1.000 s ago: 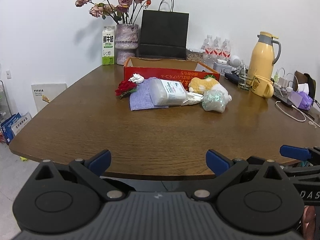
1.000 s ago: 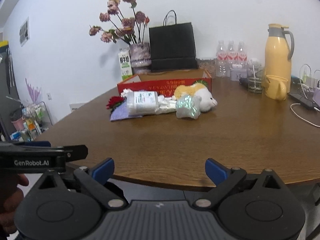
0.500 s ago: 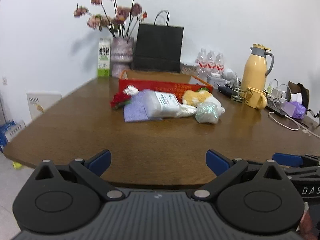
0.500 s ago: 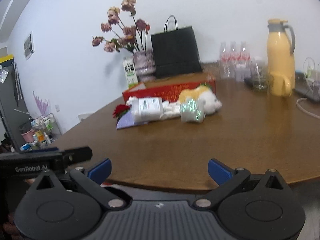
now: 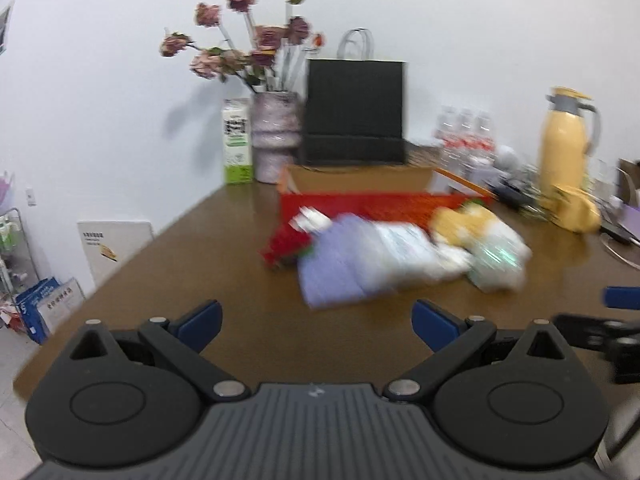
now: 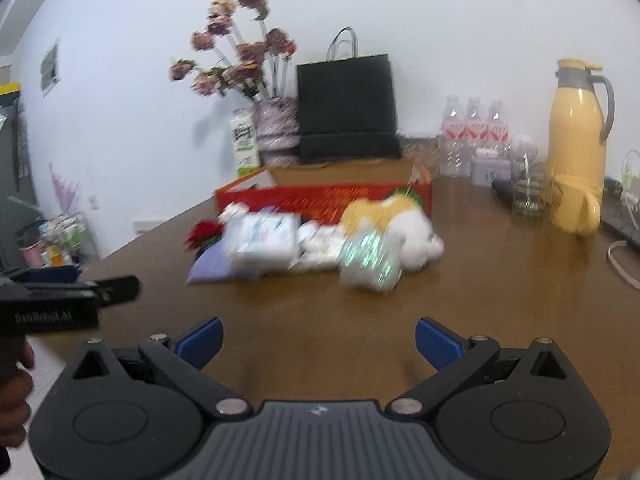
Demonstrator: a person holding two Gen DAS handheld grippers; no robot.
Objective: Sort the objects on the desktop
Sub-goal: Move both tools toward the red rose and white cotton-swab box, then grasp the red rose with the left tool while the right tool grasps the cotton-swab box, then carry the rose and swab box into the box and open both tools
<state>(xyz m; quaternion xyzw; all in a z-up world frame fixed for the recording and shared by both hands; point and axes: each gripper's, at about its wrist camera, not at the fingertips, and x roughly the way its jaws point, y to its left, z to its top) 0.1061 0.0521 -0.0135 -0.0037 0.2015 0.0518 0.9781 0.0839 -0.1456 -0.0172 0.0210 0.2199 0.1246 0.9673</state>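
Over the near edge of the brown counter [image 5: 168, 280], the left wrist view shows the left claw [image 5: 316, 318] spread wide and empty, the blurred heap of purple cloth [image 5: 332, 276], white packet [image 5: 400, 250] and plush toy [image 5: 468, 220] well ahead before the red box [image 5: 380, 202]. From the right wrist, the right claw [image 6: 318, 340] likewise gapes empty, nearest the glittery star [image 6: 370, 264]. This looks like the approach step; next calls for reaching forward to one item.

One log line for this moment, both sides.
left hand-held gripper: open, empty | right hand-held gripper: open, empty | pile of items: untouched, before red box
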